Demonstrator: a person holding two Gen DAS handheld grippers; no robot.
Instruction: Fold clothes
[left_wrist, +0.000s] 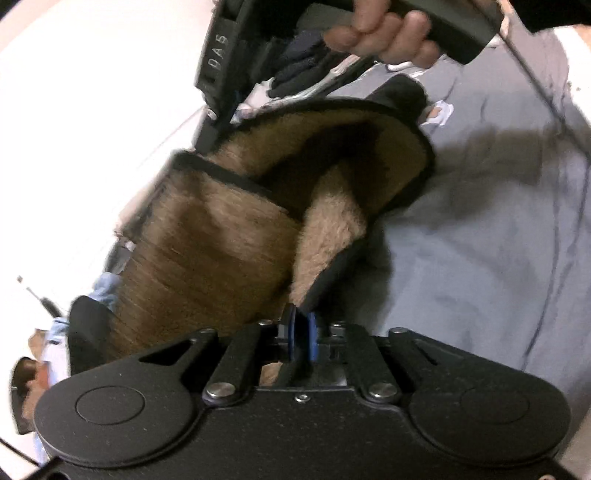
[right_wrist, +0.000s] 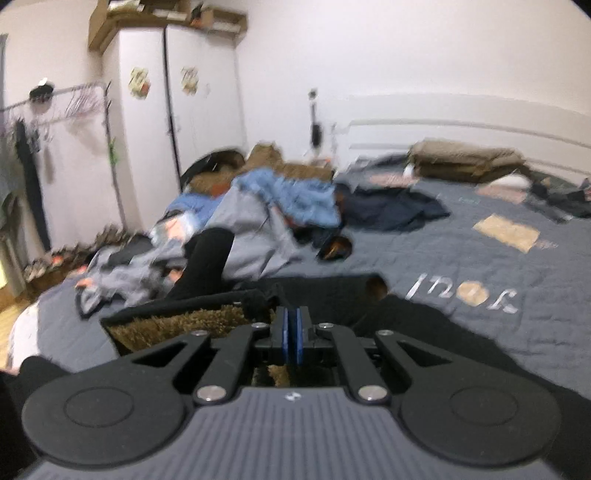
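I have my left gripper (left_wrist: 300, 334) clenched on the fleece-lined black garment (left_wrist: 221, 236), lifted above the grey bed (left_wrist: 480, 221); my right gripper (right_wrist: 291, 332) grasps its other edge, over the bed too.

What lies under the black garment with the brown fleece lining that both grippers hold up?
Under the black fleece-lined garment lies the grey quilted bedspread, shadowed. The part directly beneath the garment is hidden.

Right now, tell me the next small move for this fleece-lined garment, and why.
Probably draw the two grippers apart to stretch it flat: the left gripper and right gripper each pinch an edge of the fleece-lined garment, which hangs bunched above the bed cover.
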